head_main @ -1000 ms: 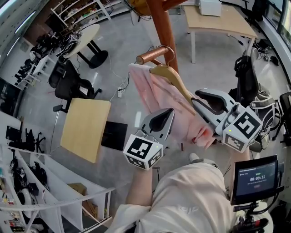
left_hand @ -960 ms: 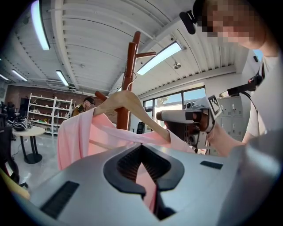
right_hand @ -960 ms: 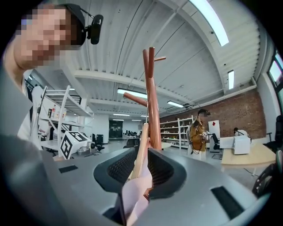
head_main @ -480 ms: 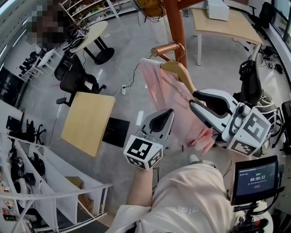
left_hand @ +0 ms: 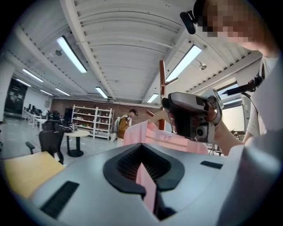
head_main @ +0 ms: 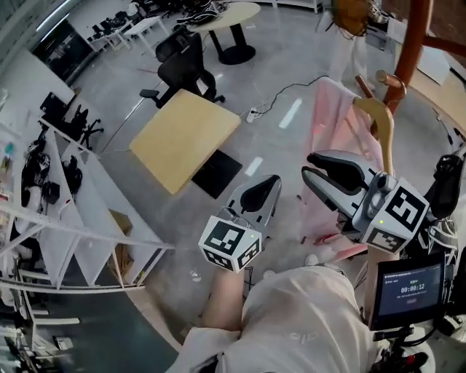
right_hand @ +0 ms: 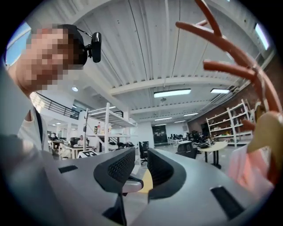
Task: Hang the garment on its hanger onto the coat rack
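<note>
A pink garment [head_main: 335,124] hangs on a wooden hanger [head_main: 382,120] whose hook sits at the copper peg [head_main: 393,80] of the reddish coat rack [head_main: 415,40]. My right gripper [head_main: 309,165] is open, just in front of the garment's lower half and touching nothing. In the right gripper view the open right gripper [right_hand: 141,154] has the hanger [right_hand: 267,130] and garment [right_hand: 252,172] off to its right. My left gripper [head_main: 271,181] is left of the cloth and apart from it, jaws together. In the left gripper view the left gripper [left_hand: 141,148] shows a thin pink sliver between its jaws.
A yellow table [head_main: 182,138] stands left of the garment, with a black mat [head_main: 215,175] beside it. Beyond it are an office chair [head_main: 186,62] and a round table [head_main: 233,14]. White shelving [head_main: 65,240] lines the left. A small screen [head_main: 408,291] sits at my right hip.
The head view has swung left and the yellow table has come toward the middle. My right gripper has drawn back from the hanger's arm. The garment now hangs farther right, clear of my left gripper.
</note>
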